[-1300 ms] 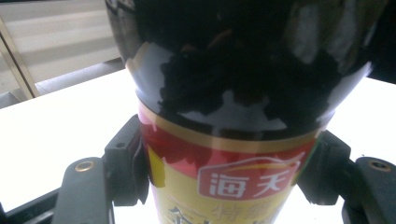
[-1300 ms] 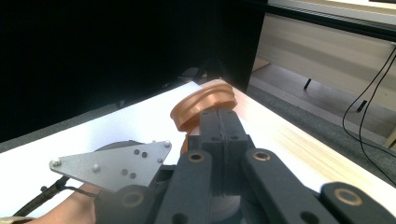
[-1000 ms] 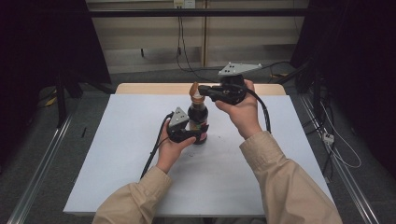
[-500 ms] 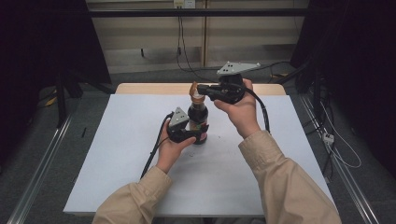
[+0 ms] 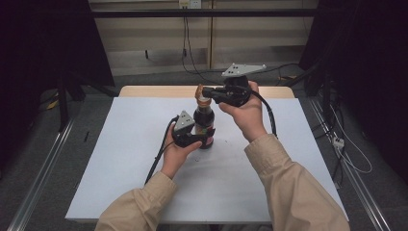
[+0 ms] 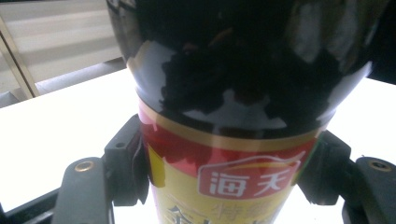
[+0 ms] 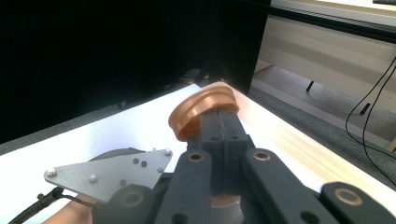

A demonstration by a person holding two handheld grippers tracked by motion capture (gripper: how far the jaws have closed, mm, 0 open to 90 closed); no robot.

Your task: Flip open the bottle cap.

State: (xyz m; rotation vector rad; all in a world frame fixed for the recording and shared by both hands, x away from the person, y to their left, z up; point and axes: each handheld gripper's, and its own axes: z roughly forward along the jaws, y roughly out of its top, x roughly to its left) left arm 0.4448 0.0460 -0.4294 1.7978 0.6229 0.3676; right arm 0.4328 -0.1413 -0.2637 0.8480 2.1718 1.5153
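A dark soy sauce bottle (image 5: 203, 120) with a red and yellow label stands upright near the middle of the white table (image 5: 120, 168). My left gripper (image 5: 204, 140) is shut on the bottle's lower body; in the left gripper view its pads (image 6: 133, 163) press on both sides of the label on the bottle (image 6: 233, 93). My right gripper (image 5: 207, 92) comes in level from the right at the bottle's top. Its jaws are closed together on the orange-brown cap (image 7: 198, 109), whose lid (image 5: 200, 91) stands tilted up.
The table's wooden far edge (image 5: 159, 91) lies just behind the bottle. Cables (image 5: 187, 53) hang at the back wall, and metal rails (image 5: 43, 163) run along the floor on both sides. The left gripper's grey plate (image 7: 107, 175) sits below the right gripper.
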